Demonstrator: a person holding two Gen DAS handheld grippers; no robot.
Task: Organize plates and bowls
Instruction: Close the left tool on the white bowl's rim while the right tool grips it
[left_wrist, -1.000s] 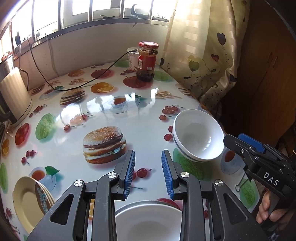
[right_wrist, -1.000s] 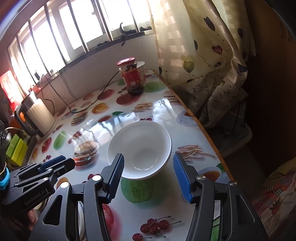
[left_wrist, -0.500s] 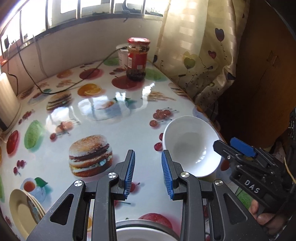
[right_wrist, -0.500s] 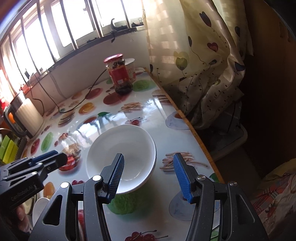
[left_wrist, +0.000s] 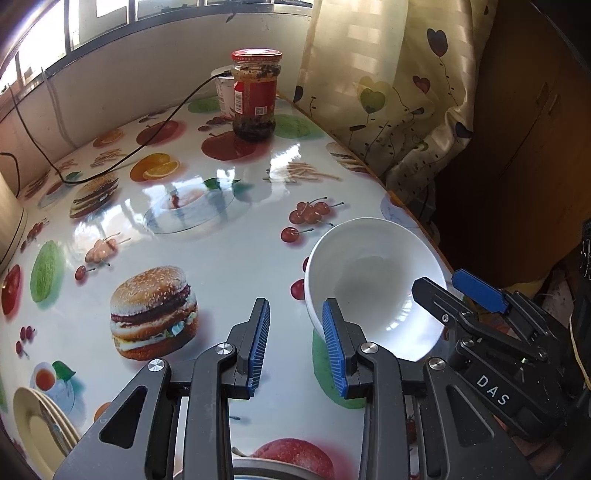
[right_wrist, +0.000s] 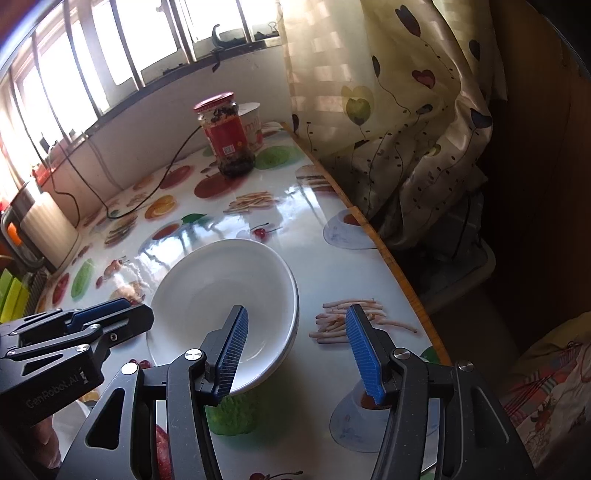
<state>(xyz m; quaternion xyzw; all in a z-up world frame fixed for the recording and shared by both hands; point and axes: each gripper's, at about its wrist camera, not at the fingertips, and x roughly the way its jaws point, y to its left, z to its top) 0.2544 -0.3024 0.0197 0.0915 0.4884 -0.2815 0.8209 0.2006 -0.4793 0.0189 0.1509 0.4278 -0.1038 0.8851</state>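
The white bowl (right_wrist: 221, 306) sits near the desk's (left_wrist: 229, 251) right edge, and the right claw (right_wrist: 295, 354) hangs over it with its jaws apart, one blue pad above the bowl's inside and the other outside the rim, nothing gripped. The left claw (left_wrist: 295, 347) hovers just beside the bowl, jaws narrowly apart and empty. A stack of yellow plates (left_wrist: 37, 424) lies at the near left corner. The step in hand looks like grasping the bowl; next, the right claw should lower and close on the rim.
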